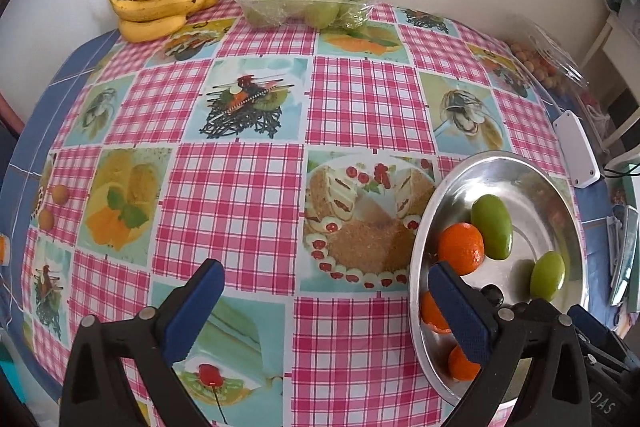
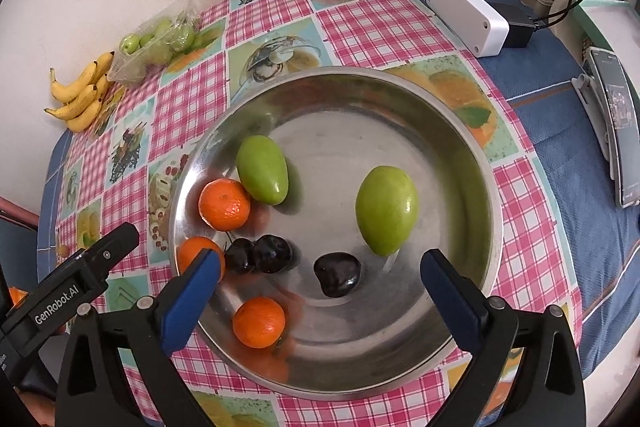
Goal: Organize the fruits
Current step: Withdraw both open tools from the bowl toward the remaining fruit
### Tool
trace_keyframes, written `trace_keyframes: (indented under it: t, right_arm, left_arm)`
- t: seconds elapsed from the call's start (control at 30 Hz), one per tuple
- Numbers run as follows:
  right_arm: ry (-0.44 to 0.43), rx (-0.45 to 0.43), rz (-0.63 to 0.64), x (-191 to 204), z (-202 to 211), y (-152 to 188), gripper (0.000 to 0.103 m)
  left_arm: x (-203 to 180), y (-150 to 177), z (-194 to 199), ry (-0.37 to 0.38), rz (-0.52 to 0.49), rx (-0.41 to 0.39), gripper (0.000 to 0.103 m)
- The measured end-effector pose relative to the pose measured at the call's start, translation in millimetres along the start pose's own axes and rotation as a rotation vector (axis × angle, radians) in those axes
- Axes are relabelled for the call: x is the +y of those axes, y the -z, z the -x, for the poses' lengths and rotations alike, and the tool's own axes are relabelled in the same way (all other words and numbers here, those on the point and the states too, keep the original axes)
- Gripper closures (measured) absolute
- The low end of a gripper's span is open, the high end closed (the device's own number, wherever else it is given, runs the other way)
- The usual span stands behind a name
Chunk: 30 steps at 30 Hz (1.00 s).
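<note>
Fruits partly sorted: three oranges (image 2: 224, 204), two green mangoes (image 2: 386, 209) and dark plums (image 2: 337, 274) sit in bowl (image 2: 472, 163) under right gripper (image 2: 320, 275), bananas (image 1: 162, 3) and tray of green fruit (image 1: 304, 1) far ahead of left gripper (image 1: 326, 301) on bench (image 1: 240, 187), both grippers wide open, empty.

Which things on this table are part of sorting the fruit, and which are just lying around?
Job: metal bowl, oranges, green fruits, dark fruits, bananas, tray of green fruit.

Lying about: white box, phone.
</note>
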State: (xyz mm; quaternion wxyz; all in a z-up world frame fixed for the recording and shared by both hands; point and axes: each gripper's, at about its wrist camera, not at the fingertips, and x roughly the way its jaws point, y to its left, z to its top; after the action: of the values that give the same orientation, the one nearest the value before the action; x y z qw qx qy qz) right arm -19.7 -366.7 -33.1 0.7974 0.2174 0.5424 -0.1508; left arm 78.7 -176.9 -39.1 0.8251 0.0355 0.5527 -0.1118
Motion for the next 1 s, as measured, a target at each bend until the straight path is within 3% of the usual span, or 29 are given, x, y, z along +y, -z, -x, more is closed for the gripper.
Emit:
trace_keyframes:
  t: [0.63, 1.0]
  right_arm:
    - [0.005, -0.046, 0.001, 16, 1, 0, 0.003]
    - [-0.018, -0.07, 0.05, 67, 2, 2, 0.003]
  left_arm:
    - [20, -7, 8, -0.013, -0.051, -0.047, 0.0]
    - [66, -17, 17, -0.038, -0.036, -0.102, 0.0]
